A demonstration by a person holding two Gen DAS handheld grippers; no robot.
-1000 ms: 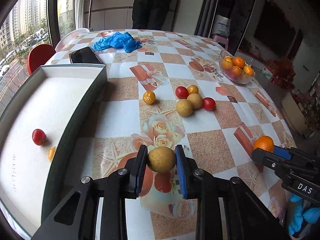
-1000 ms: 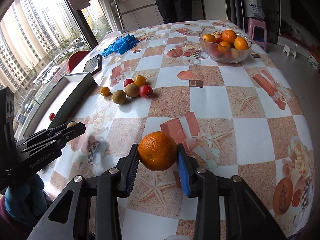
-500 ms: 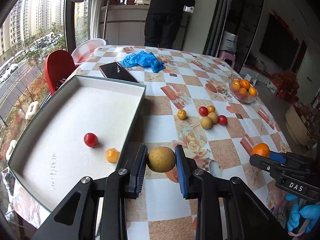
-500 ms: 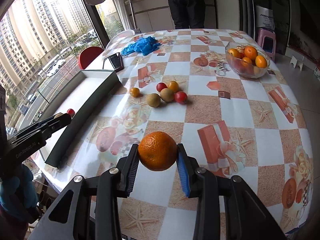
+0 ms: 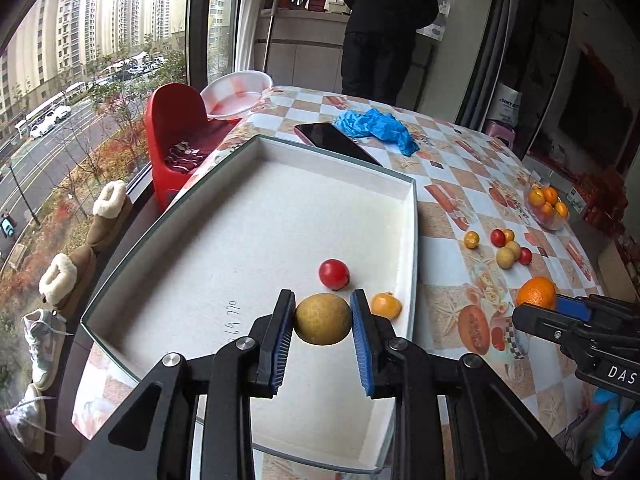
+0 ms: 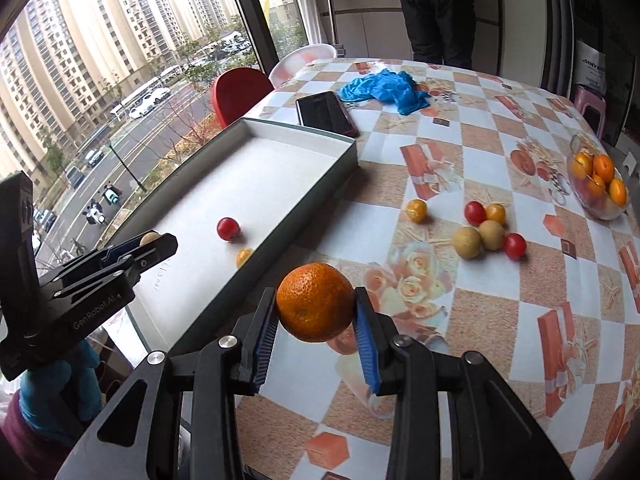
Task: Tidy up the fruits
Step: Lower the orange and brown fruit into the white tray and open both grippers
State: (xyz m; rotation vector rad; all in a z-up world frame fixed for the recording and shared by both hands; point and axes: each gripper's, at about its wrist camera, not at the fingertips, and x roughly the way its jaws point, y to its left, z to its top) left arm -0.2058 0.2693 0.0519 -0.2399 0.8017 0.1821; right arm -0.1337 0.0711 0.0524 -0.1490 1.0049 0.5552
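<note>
My left gripper [image 5: 323, 322] is shut on a tan round fruit [image 5: 322, 319] and holds it above the white tray [image 5: 256, 208], near its right side. In the tray lie a red tomato [image 5: 334, 274] and a small orange fruit [image 5: 385, 305]. My right gripper [image 6: 316, 312] is shut on an orange [image 6: 315, 307], held above the table just right of the tray [image 6: 280, 168]. It also shows in the left wrist view [image 5: 536, 294]. Several small fruits [image 6: 480, 232] lie loose on the tablecloth.
A glass bowl of oranges [image 6: 598, 188] stands at the table's right edge. A phone [image 6: 326, 114] and a blue crumpled glove [image 6: 384, 88] lie beyond the tray. A red chair [image 5: 176, 136] stands by the window. A person [image 5: 384, 28] stands at the far counter.
Both grippers rose and swung left, fruits still held. My left gripper moved from above the tablecloth to above the tray. My right gripper came close to the tray's right wall.
</note>
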